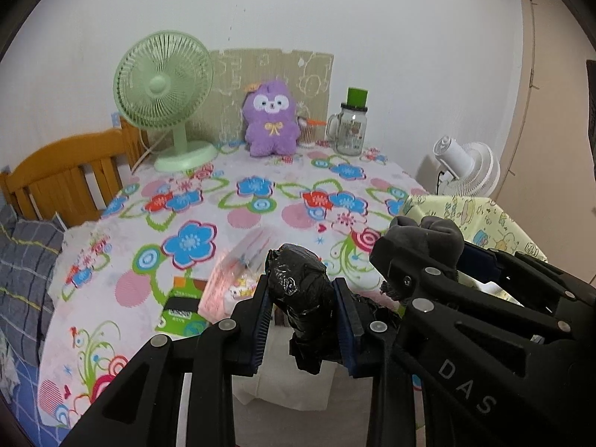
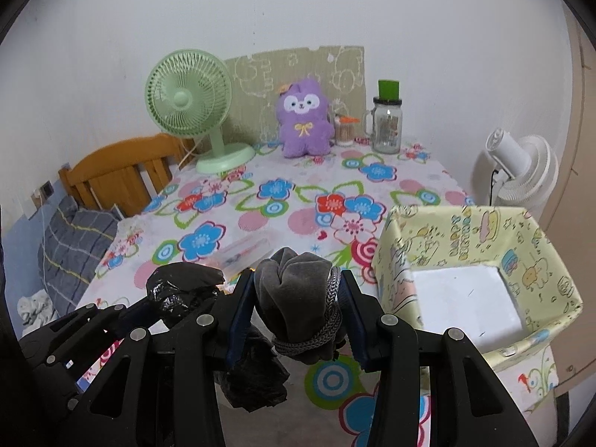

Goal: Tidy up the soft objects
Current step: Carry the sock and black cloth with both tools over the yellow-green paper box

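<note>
Above the near edge of the flowered tablecloth (image 1: 260,201), both grippers are held side by side, each with a soft bundle in it. The left gripper (image 1: 302,311) has its two blue-padded fingers (image 1: 260,313) pressed against a crumpled black plastic bag (image 1: 303,290), which sticks up between them and hangs down a little below. The right gripper (image 2: 298,309) pinches a grey velvet pouch (image 2: 294,287) wrapped with a braided grey cord (image 2: 331,313); its pads sit tight on either flank of the pouch. From the left camera the pouch's gathered top (image 1: 428,238) shows beyond the right gripper's black frame; from the right camera the black bag (image 2: 182,287) shows off to the left, clear of the cloth.

Just right of the pouch stands a yellow cartoon-printed box (image 2: 521,249), open at the top, its white bottom bare. On the cloth behind the grippers lie a clear plastic packet (image 1: 242,260) and a green card (image 1: 182,313). Along the far wall stand a green desk fan (image 2: 193,111), a purple plush toy (image 2: 303,123), a small jar of cotton swabs (image 2: 344,132) and a glass mug jar with a green lid (image 2: 387,126). A white fan (image 2: 517,164) stands off the table's right corner.
</note>
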### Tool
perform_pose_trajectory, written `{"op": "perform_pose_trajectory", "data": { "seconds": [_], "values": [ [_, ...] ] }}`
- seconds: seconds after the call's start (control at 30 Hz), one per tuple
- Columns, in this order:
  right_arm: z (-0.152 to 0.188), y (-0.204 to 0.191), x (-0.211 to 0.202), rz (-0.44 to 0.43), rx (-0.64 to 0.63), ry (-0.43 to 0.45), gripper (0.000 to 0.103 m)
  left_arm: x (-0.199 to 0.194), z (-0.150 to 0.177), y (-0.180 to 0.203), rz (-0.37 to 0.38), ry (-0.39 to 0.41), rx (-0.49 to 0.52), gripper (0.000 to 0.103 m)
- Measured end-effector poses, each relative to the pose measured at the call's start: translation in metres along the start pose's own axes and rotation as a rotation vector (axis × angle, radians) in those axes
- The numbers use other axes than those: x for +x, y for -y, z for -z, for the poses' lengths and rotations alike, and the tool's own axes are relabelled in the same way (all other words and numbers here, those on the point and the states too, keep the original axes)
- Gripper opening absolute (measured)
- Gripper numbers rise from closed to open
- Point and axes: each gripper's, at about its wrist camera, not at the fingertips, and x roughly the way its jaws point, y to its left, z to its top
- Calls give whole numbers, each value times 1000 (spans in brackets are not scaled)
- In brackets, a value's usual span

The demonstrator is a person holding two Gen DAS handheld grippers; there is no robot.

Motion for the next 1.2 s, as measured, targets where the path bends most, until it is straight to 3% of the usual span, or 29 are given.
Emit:
{"op": "perform_pose_trajectory", "data": {
  "seconds": [0.7, 1.2],
  "values": [
    [-23, 30, -45, 33, -5, 115, 49, -25, -26, 41, -10, 110, 38, 32],
    [-31, 74, -56, 75, 11, 135, 49, -12, -39, 88, 46, 124, 74, 32]
  ]
}}
